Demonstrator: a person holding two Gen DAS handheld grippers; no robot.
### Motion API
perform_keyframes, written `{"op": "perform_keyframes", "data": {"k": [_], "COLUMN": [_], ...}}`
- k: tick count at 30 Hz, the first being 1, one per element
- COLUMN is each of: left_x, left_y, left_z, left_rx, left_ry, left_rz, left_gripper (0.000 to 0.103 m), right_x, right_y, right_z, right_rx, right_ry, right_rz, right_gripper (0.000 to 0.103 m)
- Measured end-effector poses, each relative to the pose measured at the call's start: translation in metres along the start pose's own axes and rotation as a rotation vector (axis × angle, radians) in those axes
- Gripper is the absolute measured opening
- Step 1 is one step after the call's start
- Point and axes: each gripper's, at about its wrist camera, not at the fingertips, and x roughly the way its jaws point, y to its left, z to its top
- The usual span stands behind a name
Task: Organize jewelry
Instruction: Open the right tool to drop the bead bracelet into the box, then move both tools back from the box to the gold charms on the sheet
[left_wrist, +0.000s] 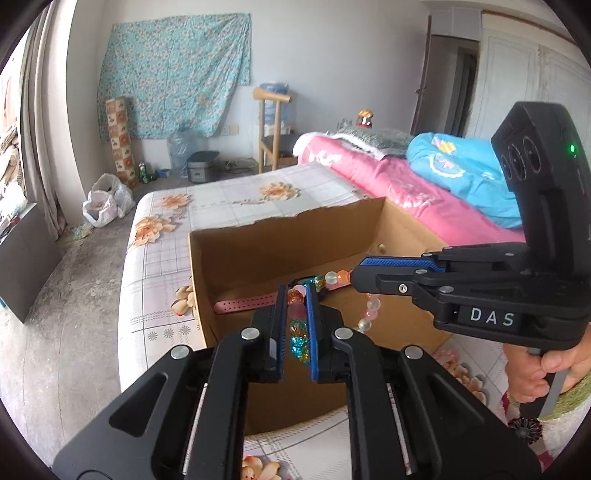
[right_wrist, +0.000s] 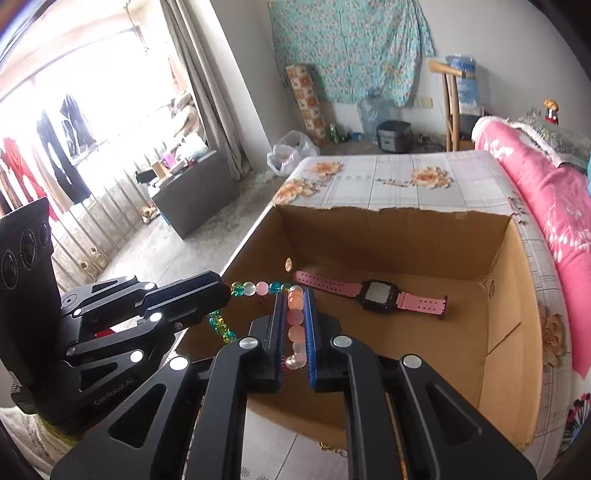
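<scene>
A string of glass beads (left_wrist: 297, 334) in teal, amber, pink and milky white hangs over an open cardboard box (left_wrist: 280, 240). My left gripper (left_wrist: 296, 291) is shut on its teal and amber end. From the right, my right gripper (left_wrist: 355, 276) is shut on the other end. In the right wrist view, peach and pink beads (right_wrist: 295, 325) sit between the pads of the right gripper (right_wrist: 295, 295). The left gripper (right_wrist: 226, 291) comes in from the left, and a short run of beads (right_wrist: 258, 287) spans the gap between them. A pink-strapped watch (right_wrist: 376, 295) lies flat on the box (right_wrist: 406, 236) floor.
The box stands on a table with a flower-print cloth (left_wrist: 221, 199). A bed with a pink cover (left_wrist: 406, 192) and a blue quilt (left_wrist: 461, 170) runs along the right. A person's hand (left_wrist: 535, 373) holds the right gripper's handle. A wooden chair (left_wrist: 269, 129) and a white bag (left_wrist: 105, 201) stand on the floor beyond.
</scene>
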Motion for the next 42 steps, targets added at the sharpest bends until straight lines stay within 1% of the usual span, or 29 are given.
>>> {"op": "perform_keyframes", "data": {"k": [4, 6, 8, 10, 13, 16, 19, 22, 26, 27, 28, 30, 31, 33, 35, 36, 39, 42], "left_x": [0.039, 0.051, 0.058, 0.062, 0.065, 0.063, 0.062, 0.054, 0.031, 0.023, 0.013, -0.008, -0.019, -0.039, -0.056, -0.062, -0.071, -0.068], "left_y": [0.018, 0.022, 0.025, 0.025, 0.024, 0.025, 0.026, 0.026, 0.025, 0.024, 0.023, 0.02, 0.018, 0.011, 0.002, -0.003, -0.019, -0.035], "left_z": [0.0, -0.005, -0.009, -0.011, -0.01, -0.009, -0.008, -0.008, -0.009, -0.01, -0.012, -0.017, -0.022, -0.032, -0.046, -0.052, -0.073, -0.098], "left_rx": [-0.016, -0.013, -0.006, 0.007, 0.024, 0.025, 0.012, -0.002, -0.023, -0.031, -0.039, -0.056, -0.063, -0.066, -0.056, -0.053, -0.051, -0.047], "left_ry": [0.112, 0.147, 0.171, 0.176, 0.17, 0.146, 0.137, 0.109, 0.049, 0.031, 0.008, -0.041, -0.068, -0.111, -0.138, -0.143, -0.137, -0.107], "left_rz": [0.029, 0.036, 0.053, 0.058, 0.079, 0.084, 0.084, 0.084, 0.08, 0.072, 0.058, 0.022, -0.005, -0.039, -0.062, -0.071, -0.108, -0.109], "left_gripper": [0.009, 0.009, 0.009, 0.009, 0.009, 0.009, 0.009, 0.009, 0.009, 0.009, 0.009, 0.011, 0.012, 0.019, 0.022, 0.025, 0.033, 0.039], "right_x": [0.054, 0.077, 0.092, 0.102, 0.106, 0.104, 0.096, 0.081, 0.049, 0.039, 0.028, 0.003, -0.01, -0.036, -0.06, -0.069, -0.093, -0.106], "right_y": [-0.017, -0.024, -0.028, -0.029, -0.031, -0.036, -0.036, -0.035, -0.035, -0.035, -0.034, -0.032, -0.03, -0.027, -0.026, -0.028, -0.036, -0.049], "right_z": [0.009, 0.013, 0.013, 0.014, 0.015, 0.017, 0.015, 0.015, 0.015, 0.014, 0.014, 0.008, 0.004, -0.008, -0.025, -0.033, -0.065, -0.1], "right_rx": [0.085, 0.117, 0.13, 0.135, 0.161, 0.17, 0.165, 0.137, 0.138, 0.139, 0.138, 0.132, 0.121, 0.097, 0.085, 0.087, 0.112, 0.159], "right_ry": [0.177, 0.243, 0.287, 0.312, 0.337, 0.326, 0.295, 0.241, 0.155, 0.134, 0.114, 0.068, 0.047, 0.007, -0.024, -0.035, -0.052, -0.055], "right_rz": [0.027, 0.03, 0.02, -0.006, 0.011, 0.013, 0.002, -0.023, -0.011, -0.003, 0.009, 0.042, 0.056, 0.078, 0.094, 0.096, 0.11, 0.073], "right_gripper": [0.01, 0.01, 0.01, 0.01, 0.011, 0.011, 0.011, 0.011, 0.011, 0.015, 0.026, 0.039, 0.039, 0.04, 0.04, 0.04, 0.04, 0.04]}}
